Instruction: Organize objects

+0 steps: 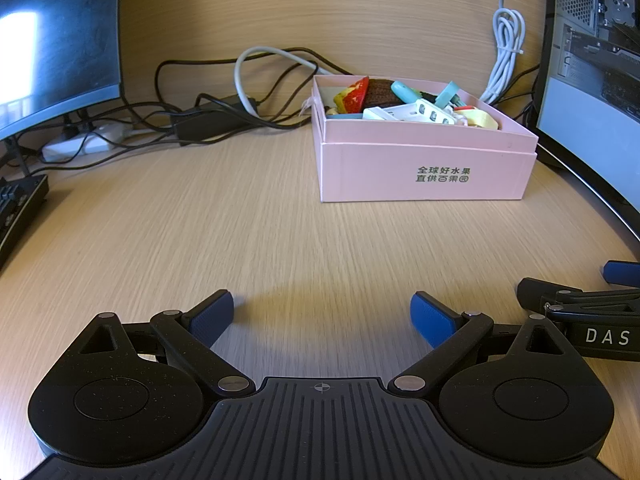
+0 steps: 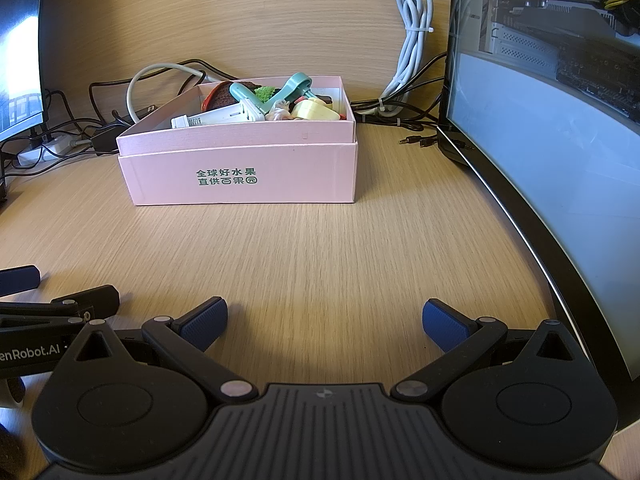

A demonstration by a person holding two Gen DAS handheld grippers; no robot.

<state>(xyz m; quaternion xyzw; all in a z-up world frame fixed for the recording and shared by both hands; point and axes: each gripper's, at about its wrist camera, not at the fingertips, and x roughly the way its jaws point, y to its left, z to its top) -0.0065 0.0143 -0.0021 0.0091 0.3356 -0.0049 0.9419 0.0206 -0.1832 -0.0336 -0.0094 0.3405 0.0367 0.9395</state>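
A pink cardboard box (image 1: 424, 172) (image 2: 240, 176) stands on the wooden desk, ahead of both grippers. It holds several small items: a white USB hub (image 1: 416, 113) (image 2: 224, 116), a teal clip (image 2: 294, 86), a brown knitted piece (image 1: 378, 90), a red and yellow toy (image 1: 354, 94), a yellow block (image 2: 314, 110). My left gripper (image 1: 322, 318) is open and empty, low over the bare desk. My right gripper (image 2: 324, 320) is open and empty too, beside the left one. Part of each shows in the other's view: right (image 1: 576, 304), left (image 2: 48, 312).
A tangle of black and grey cables (image 1: 224, 92) and a white power strip (image 1: 80, 144) lie behind the box on the left. A coiled white cable (image 2: 412, 40) hangs at the back. A monitor (image 2: 540, 160) stands close on the right, another (image 1: 52, 40) on the left with a keyboard (image 1: 16, 208).
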